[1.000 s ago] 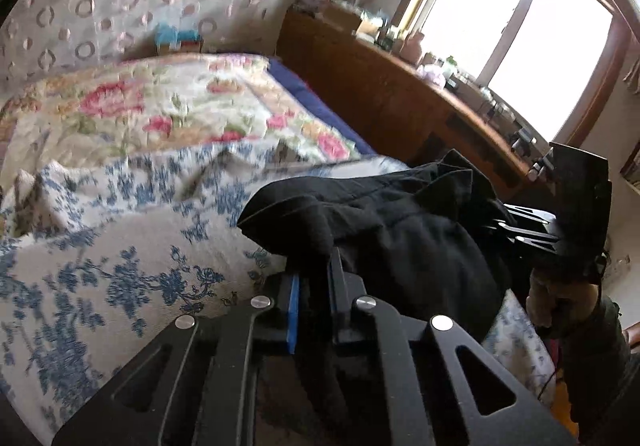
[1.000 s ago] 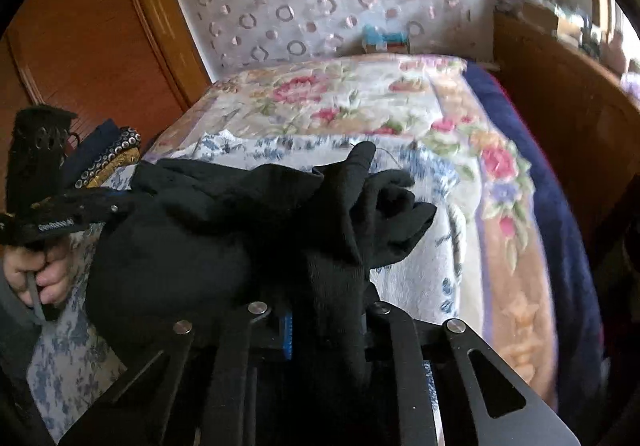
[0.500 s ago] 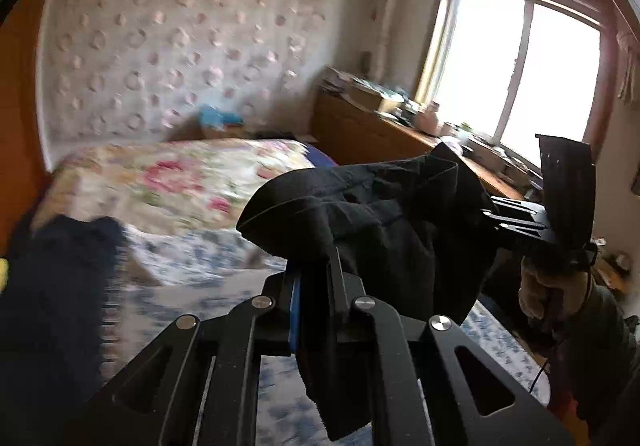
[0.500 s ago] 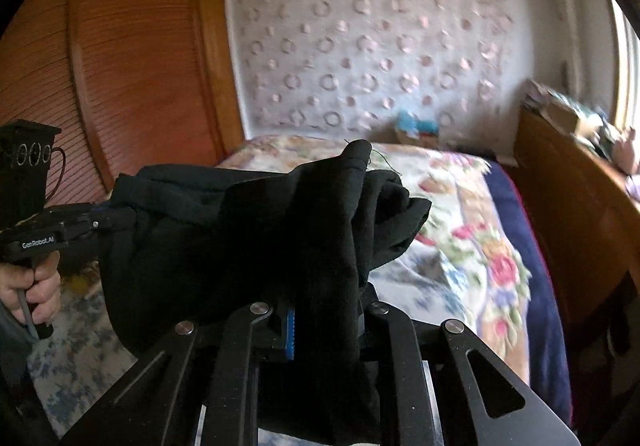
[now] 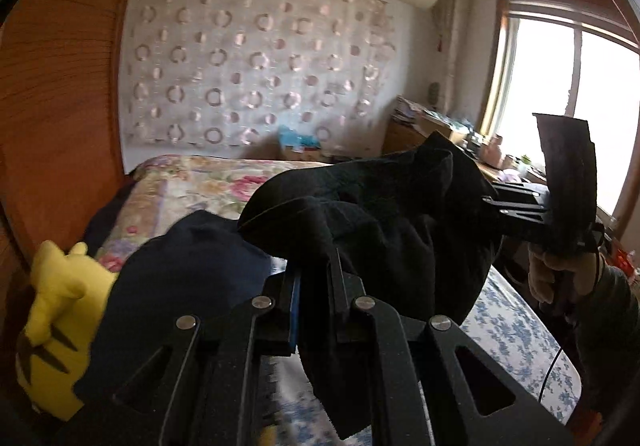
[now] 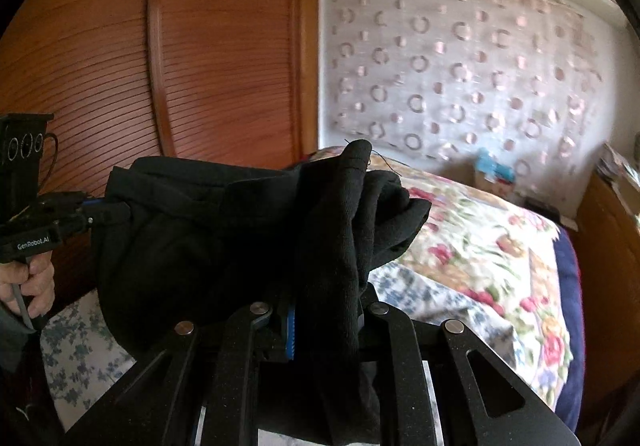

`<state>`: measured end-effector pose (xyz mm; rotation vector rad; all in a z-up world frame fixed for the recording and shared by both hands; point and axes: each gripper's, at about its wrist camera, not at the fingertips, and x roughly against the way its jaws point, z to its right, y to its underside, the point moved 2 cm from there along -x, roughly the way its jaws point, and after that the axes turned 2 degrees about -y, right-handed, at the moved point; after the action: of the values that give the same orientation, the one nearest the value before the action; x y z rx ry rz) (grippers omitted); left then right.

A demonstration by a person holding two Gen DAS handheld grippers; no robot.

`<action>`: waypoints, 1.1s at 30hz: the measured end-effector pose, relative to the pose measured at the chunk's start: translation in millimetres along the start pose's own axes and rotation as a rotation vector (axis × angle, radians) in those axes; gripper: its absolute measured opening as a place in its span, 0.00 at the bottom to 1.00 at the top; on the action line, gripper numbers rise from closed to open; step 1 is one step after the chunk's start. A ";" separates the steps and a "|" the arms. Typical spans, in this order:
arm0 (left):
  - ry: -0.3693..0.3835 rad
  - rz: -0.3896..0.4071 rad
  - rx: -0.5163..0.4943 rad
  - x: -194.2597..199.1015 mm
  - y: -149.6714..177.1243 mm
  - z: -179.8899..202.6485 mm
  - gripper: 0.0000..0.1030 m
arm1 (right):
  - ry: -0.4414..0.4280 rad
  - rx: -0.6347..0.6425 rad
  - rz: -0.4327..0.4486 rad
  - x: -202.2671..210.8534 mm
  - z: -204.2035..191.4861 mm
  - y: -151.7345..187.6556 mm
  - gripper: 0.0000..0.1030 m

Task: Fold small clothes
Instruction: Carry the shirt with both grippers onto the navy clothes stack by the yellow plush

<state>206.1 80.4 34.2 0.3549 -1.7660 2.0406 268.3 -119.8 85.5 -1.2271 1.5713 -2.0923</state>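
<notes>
My left claw (image 5: pixel 316 266) and right claw (image 6: pixel 324 298) each pinch one end of a bunched black garment (image 5: pixel 384 214), slung between them in the air above the floral bed (image 6: pixel 480 246), probably so it can be spread for folding.

Matte black left gripper (image 5: pixel 316 286) with silver screw heads, blue finger pad, right gripper (image 6: pixel 324 310) alike, white "GenRobot.AI" lettering at left edge, dark sleeve (image 5: pixel 608 310) lower right
</notes>
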 end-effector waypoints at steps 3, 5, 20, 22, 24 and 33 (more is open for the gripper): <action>-0.040 0.022 0.033 7.7 7.0 -21.9 0.11 | -0.033 0.037 -0.008 -20.2 4.1 -14.2 0.16; -0.067 0.034 0.062 11.7 15.6 -34.6 0.11 | -0.052 0.072 -0.025 -31.6 1.2 -22.1 0.16; -0.210 0.055 0.273 26.9 84.3 -106.0 0.11 | -0.187 0.263 -0.128 -146.8 -26.4 -92.0 0.16; -0.227 0.028 0.290 20.7 92.4 -111.6 0.11 | -0.210 0.277 -0.146 -171.0 -28.7 -92.8 0.17; -0.241 0.001 0.305 16.3 101.3 -119.4 0.11 | -0.189 0.291 -0.180 -192.8 -30.4 -87.9 0.21; -0.273 -0.034 0.299 12.8 111.8 -122.2 0.12 | -0.120 0.130 -0.114 -195.8 27.0 -82.7 0.48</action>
<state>152.0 190.4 -78.0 0.7805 -1.5819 2.3246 431.1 18.4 68.0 -1.3971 1.3212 -2.1090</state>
